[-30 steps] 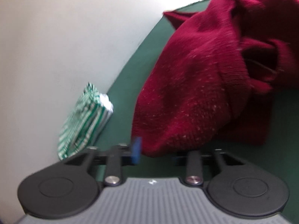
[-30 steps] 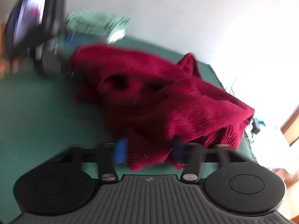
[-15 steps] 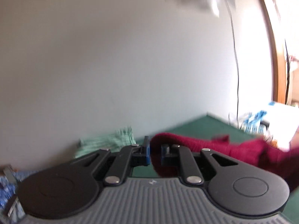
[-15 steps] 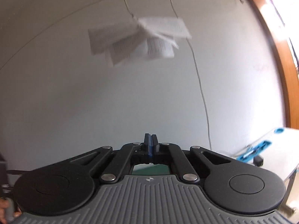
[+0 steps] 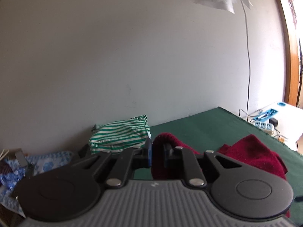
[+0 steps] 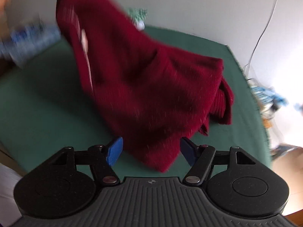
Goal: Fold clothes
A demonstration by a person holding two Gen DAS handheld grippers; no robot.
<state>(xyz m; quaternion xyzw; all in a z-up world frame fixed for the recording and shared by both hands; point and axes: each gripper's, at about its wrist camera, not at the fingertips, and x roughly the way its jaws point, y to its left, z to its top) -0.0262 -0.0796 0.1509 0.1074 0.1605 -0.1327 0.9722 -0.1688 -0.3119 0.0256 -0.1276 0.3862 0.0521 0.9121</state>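
Observation:
A dark red knitted sweater (image 6: pixel 149 87) hangs over the green table (image 6: pixel 43 102), lifted at its upper left and draped down to the cloth. My left gripper (image 5: pixel 157 154) is shut on a fold of the sweater (image 5: pixel 161 147) and holds it up, facing the wall; more of the sweater (image 5: pixel 251 155) trails to the right. My right gripper (image 6: pixel 151 151) is open, its blue pads (image 6: pixel 113 151) on either side of the sweater's lowest corner, not gripping it.
A folded green-and-white striped garment (image 5: pixel 121 134) lies at the table's back edge by the wall. Blue patterned cloth (image 5: pixel 47 162) lies at the left. A power strip (image 5: pixel 263 125) and small items sit beyond the table's right edge. A cable (image 5: pixel 248 56) hangs down the wall.
My right gripper was shut half a second ago and pointed at the wall; it is now open and pointed down at the sweater. My left gripper stays shut on the sweater, lifted.

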